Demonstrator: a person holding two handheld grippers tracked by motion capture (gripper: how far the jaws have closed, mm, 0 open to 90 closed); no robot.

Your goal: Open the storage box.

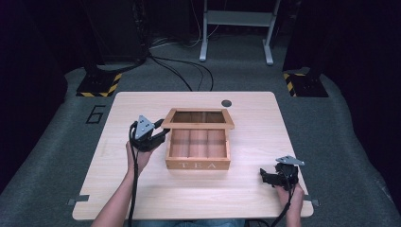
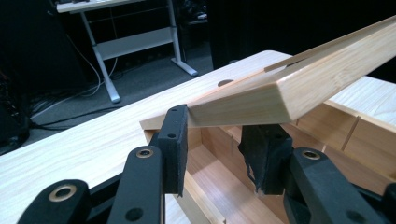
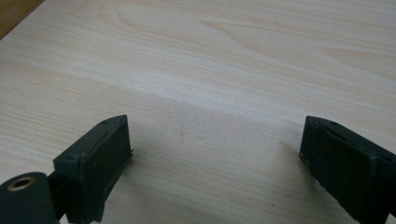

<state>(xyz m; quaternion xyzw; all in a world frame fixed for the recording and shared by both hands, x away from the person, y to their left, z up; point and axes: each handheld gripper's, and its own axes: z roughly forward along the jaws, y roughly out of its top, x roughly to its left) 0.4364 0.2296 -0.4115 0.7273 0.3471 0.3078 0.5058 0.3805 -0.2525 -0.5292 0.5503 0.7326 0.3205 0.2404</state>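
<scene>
A wooden tea box (image 1: 198, 150) sits near the middle of the light wood table (image 1: 246, 198), its front wall facing the person's edge and lettered "TEA". Its lid (image 1: 198, 119), a wooden frame around a clear pane, is raised and tilted back, hinged along the box's far side, so the divided compartments inside lie open to the high view. The left claw (image 1: 163, 135) is at the box's left side, held in the person's left hand (image 1: 137, 158), with a grey three-cornered plate (image 1: 143, 126) on top and a cable trailing toward the near edge. In the left gripper view its two black jaws stand a little apart under the lid's front left corner (image 2: 285, 100); the left pad touches the lid's edge and the right pad sits just below the frame, so the claw is partly open rather than clamped on the wood, and the inside of the box shows between the jaws. The right claw (image 1: 265, 176) rests near the table's near right corner, well apart from the box, held in the right hand (image 1: 289, 195). In the right gripper view its jaws are spread wide over bare table (image 3: 215, 70), gripping nothing.
</scene>
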